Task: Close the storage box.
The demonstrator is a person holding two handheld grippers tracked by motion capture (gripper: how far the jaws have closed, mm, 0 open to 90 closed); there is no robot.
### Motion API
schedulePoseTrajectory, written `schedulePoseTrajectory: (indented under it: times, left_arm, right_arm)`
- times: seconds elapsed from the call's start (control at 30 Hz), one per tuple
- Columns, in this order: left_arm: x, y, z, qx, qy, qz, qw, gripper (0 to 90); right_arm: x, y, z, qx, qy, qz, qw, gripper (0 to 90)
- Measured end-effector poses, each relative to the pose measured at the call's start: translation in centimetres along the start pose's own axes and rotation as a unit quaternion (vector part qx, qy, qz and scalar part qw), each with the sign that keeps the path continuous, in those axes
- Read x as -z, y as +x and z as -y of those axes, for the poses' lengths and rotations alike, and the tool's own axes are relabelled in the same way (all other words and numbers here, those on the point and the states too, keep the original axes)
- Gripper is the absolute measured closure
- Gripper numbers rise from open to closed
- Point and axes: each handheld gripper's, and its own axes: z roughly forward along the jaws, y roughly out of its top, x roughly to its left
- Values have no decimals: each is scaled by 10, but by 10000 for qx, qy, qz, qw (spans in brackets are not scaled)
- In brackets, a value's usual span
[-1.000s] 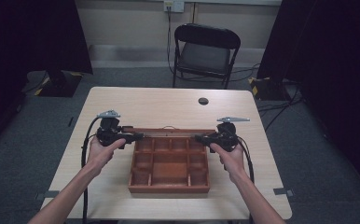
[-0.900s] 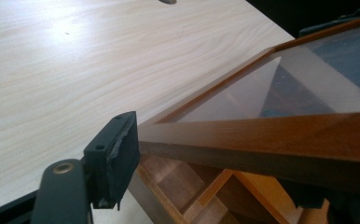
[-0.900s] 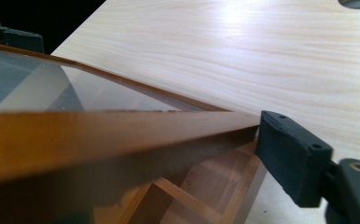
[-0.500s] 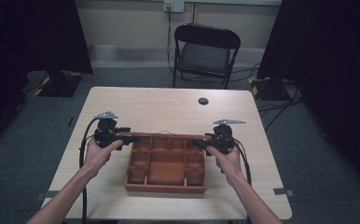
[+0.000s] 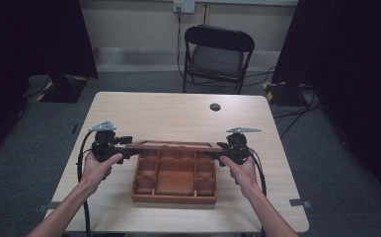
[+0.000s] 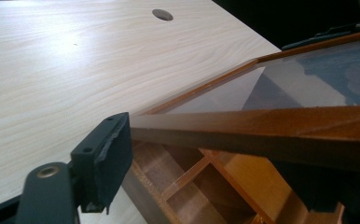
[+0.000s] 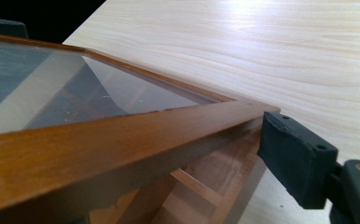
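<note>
A wooden box (image 5: 174,178) with a grid of small compartments around a larger middle one is seen on the near half of a pale wood-grain table (image 5: 169,114). Its glass-paned lid (image 5: 173,145), framed in the same reddish-brown wood, is raised over the far edge of the box. The left end of the lid frame is met by the left hand-held gripper (image 5: 127,148), whose jaws have just been opening with the frame edge between them; one black pad (image 6: 104,158) is seen just beside the frame corner, so a firm clamp cannot be told. The right end is met by the right hand-held gripper (image 5: 217,151), its jaws set apart about the frame, one pad (image 7: 294,156) just beside the corner. A round cable hole (image 5: 215,106) is set near the table's far edge. Beyond, a black folding chair (image 5: 216,55) is placed on grey carpet, flanked by dark curtains.
</note>
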Motion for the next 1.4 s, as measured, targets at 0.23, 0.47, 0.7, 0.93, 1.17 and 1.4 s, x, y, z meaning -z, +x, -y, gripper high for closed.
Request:
schedulePoseTrajectory:
  times: [0.23,0.47,0.7,0.93,1.17,1.4]
  left_arm:
    - [0,1,6,-16,11,20,10000,186]
    - [-2,0,9,-135,96,22,9999,176]
    - [-5,-1,11,-100,124,22,9999,175]
    - [-5,-2,13,-116,231,21,9997,175]
    - [-3,-8,16,-235,262,-138,9993,201]
    - [-2,-6,22,-247,328,-110,9991,182]
  right_arm:
    - [6,-4,6,52,101,37,9999,263]
    - [16,-8,10,70,96,183,9998,266]
    - [31,-14,13,40,68,331,9994,268]
    - [38,-21,15,24,48,505,9987,287]
    - [44,-12,-2,51,-220,479,9986,324]
    - [37,6,-20,266,-352,122,9990,387]
